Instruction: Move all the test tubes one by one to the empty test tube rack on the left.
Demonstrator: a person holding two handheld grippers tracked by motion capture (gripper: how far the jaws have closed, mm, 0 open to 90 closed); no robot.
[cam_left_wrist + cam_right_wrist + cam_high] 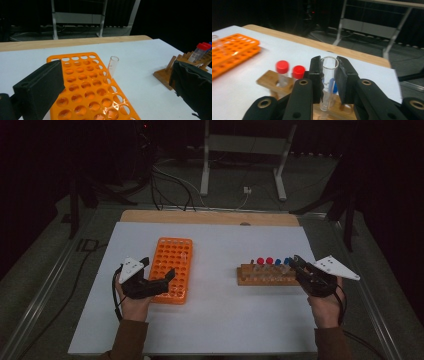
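An orange rack [171,265] with many holes lies on the left half of the white sheet, and a clear open tube [113,66] stands in one hole near its right edge. My left gripper [159,268] hovers open over the rack's near end, jaws wide apart [116,75] with nothing between them. At the right, a wooden rack [263,276] holds tubes with red caps [265,261] and blue caps [282,261]. My right gripper [297,262] is at that rack's right end, shut [329,67] on a clear uncapped tube [328,82] that stands upright in the rack.
The white sheet [215,315] covers a wooden table whose far edge [210,217] is bare. A white metal stand [245,150] and cables [170,185] sit on the floor beyond. Bare sheet lies between the two racks.
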